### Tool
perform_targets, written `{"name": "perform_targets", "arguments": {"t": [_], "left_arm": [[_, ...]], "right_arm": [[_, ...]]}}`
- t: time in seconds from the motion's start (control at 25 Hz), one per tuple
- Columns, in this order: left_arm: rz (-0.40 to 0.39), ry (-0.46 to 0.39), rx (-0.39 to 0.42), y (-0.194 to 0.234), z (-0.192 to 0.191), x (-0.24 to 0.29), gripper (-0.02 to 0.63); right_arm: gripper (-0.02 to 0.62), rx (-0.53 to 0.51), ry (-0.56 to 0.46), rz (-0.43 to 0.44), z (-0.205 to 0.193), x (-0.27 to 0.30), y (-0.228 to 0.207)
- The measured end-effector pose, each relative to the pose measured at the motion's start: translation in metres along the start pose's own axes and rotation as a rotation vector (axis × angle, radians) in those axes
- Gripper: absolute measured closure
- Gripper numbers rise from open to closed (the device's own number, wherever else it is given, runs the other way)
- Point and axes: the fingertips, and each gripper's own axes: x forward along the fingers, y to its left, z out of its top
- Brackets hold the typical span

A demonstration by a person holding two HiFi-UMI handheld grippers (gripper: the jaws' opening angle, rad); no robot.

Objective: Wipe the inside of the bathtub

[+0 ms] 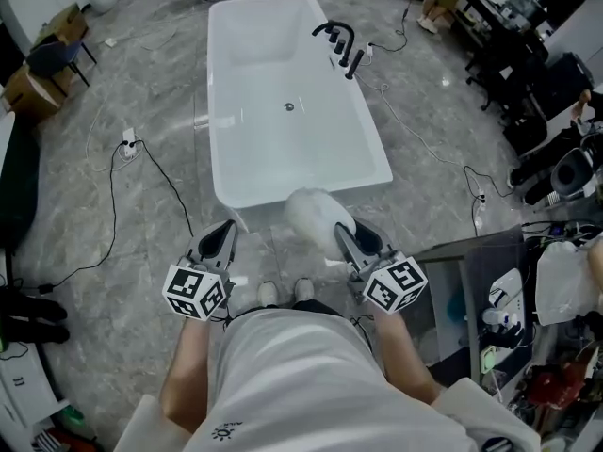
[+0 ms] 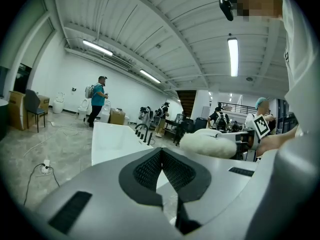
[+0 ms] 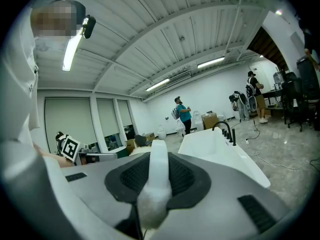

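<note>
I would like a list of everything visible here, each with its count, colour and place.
bathtub: one, white, centre of the floor
tap set: one, black, on the bathtub's right rim
drain: one, dark, in the bathtub's bottom
power strip: one, white, on the floor left of the bathtub
fluffy pad: one, white, before the bathtub's near end
left gripper: one, grey, shut and empty
right gripper: one, grey, shut on the fluffy pad
</note>
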Motion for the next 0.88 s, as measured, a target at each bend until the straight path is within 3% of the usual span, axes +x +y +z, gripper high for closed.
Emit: {"name": "perform_targets", "arguments": {"t": [0.44, 0.88], "left_arm": [[-0.024, 0.022, 0.007, 0.017, -0.009, -0.003, 0.594], [-0.013, 0.038, -0.004, 0.031, -0.011, 0.014, 0.594]], "right_arm": [[0.492, 0.017, 0.015, -0.020, -0.012, 0.010, 0.011], [0.492, 0.025, 0.026, 0.010, -0.002, 0.042, -0.009]]}}
